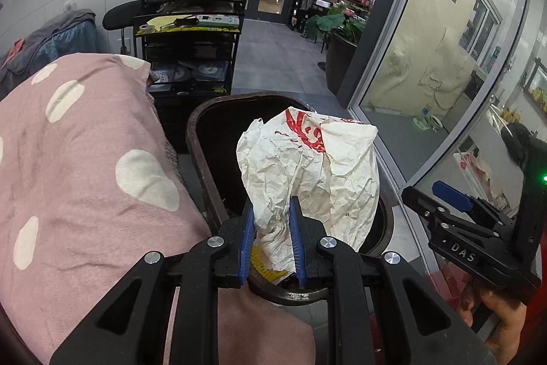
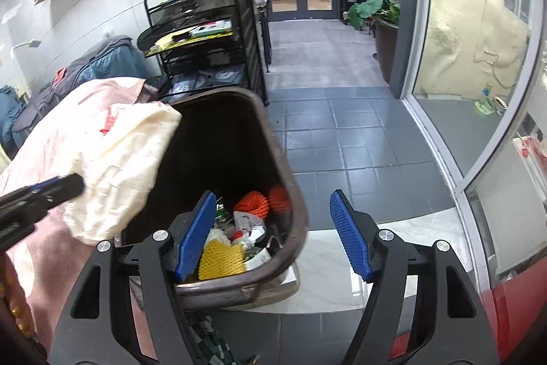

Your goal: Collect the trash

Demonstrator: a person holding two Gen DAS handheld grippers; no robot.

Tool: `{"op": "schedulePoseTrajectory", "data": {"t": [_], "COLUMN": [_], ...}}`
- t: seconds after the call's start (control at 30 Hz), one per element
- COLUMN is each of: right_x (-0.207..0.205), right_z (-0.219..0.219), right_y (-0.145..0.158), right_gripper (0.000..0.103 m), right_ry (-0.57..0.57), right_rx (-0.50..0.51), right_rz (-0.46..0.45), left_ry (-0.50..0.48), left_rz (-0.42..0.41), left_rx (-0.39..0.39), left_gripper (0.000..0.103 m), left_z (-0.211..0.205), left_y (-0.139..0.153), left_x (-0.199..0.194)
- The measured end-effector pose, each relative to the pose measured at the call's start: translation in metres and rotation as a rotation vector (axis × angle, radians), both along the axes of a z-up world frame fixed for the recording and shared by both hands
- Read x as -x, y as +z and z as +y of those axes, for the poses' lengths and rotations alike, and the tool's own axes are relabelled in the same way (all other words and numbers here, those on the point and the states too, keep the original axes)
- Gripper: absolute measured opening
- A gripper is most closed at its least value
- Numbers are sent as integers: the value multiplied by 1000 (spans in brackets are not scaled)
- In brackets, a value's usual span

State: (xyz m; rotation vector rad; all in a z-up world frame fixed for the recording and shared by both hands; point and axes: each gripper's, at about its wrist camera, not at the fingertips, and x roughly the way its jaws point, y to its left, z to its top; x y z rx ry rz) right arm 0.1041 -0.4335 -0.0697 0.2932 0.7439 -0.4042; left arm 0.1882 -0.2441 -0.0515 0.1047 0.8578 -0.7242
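Note:
My left gripper (image 1: 272, 211) is shut on a crumpled white paper bag with red print (image 1: 311, 166) and holds it over the open brown trash bin (image 1: 201, 139). In the right wrist view the bag (image 2: 119, 166) hangs at the bin's left rim, with the left gripper (image 2: 73, 185) coming in from the left. The bin (image 2: 290, 194) holds orange and yellow foam netting and wrappers. My right gripper (image 2: 273, 204) is open and empty, its left finger over the bin's near end and its right finger outside the rim. It also shows in the left wrist view (image 1: 441, 190) at the right.
A pink cushion with white dots (image 1: 85, 159) lies left of the bin. A black wire cart (image 1: 191, 33) with bottles stands behind it. A glass wall (image 2: 454, 125) runs along the right, and grey tiled floor (image 2: 328, 139) leads to glass doors. A potted plant (image 2: 379, 19) stands far right.

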Motion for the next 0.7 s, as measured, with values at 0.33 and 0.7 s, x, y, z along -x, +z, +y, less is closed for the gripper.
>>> {"op": "schedulePoseTrajectory", "data": {"t": [0.33, 0.7], "right_x": [10, 13], "right_z": [-13, 21], "right_y": [8, 22], "right_gripper": [69, 92], "right_ry": [-35, 8], "right_rx": [6, 38], "right_rz": [-16, -143], "left_ry": [-56, 57], "left_rz": [-83, -227], "left_rx": [-75, 35], "left_gripper": [76, 97], "left_z": [-26, 51], "left_y": [-1, 30], "left_x": [5, 48]}}
